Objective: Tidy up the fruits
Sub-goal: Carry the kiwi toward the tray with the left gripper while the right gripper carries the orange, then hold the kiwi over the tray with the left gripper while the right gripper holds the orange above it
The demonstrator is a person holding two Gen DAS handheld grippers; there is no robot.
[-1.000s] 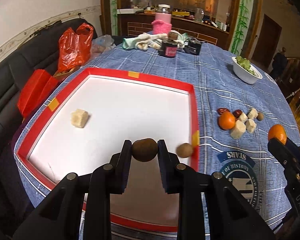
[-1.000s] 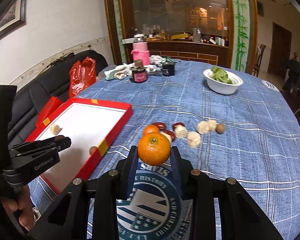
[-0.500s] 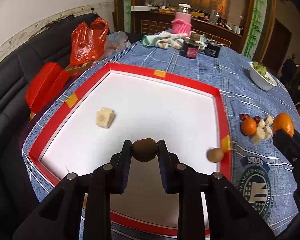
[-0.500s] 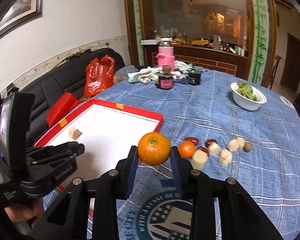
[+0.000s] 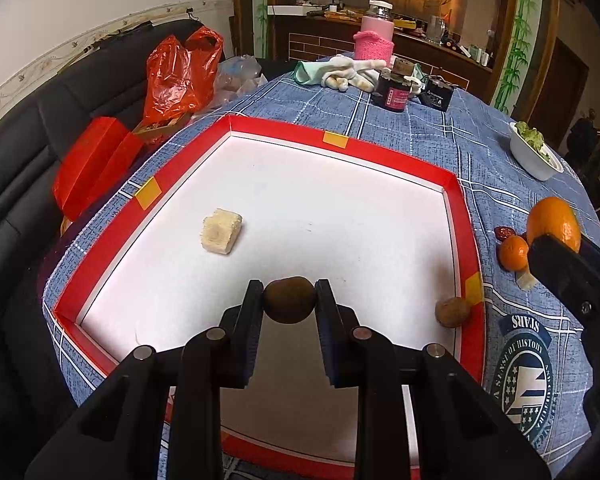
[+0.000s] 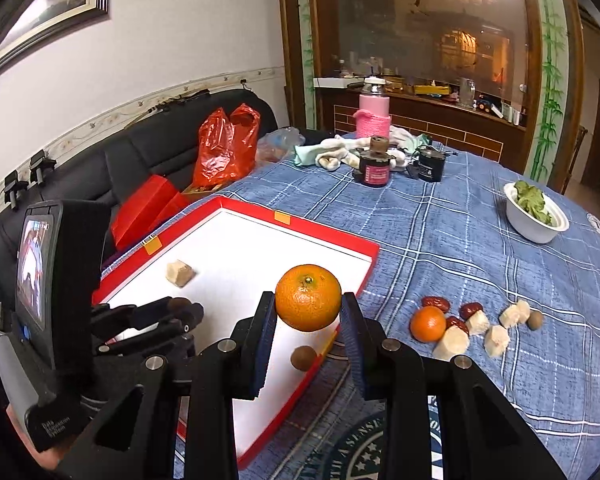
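My left gripper [image 5: 289, 300] is shut on a small brown round fruit [image 5: 289, 299], held above the red-rimmed white tray [image 5: 340, 140]. In the tray lie a pale cube piece [image 5: 221, 231] and another brown fruit [image 5: 452, 311] by the right rim. My right gripper [image 6: 308, 312] is shut on a large orange [image 6: 308, 297], held over the tray's near right corner [image 6: 370, 254]. On the cloth to the right lie a small orange [image 6: 427, 323], red dates [image 6: 435, 302], pale cubes [image 6: 496, 340] and a brown fruit [image 6: 535, 319].
A white bowl of greens [image 6: 534, 216] stands at the far right. Dark jars [image 6: 374, 168], a pink bottle [image 6: 374, 114] and a cloth sit at the table's back. A red plastic bag [image 5: 180, 76] and a red box [image 5: 92, 160] lie on the black sofa to the left.
Both grippers have moved left, toward and over the tray, each still holding its fruit. The right gripper's orange now hangs above the tray's right corner.
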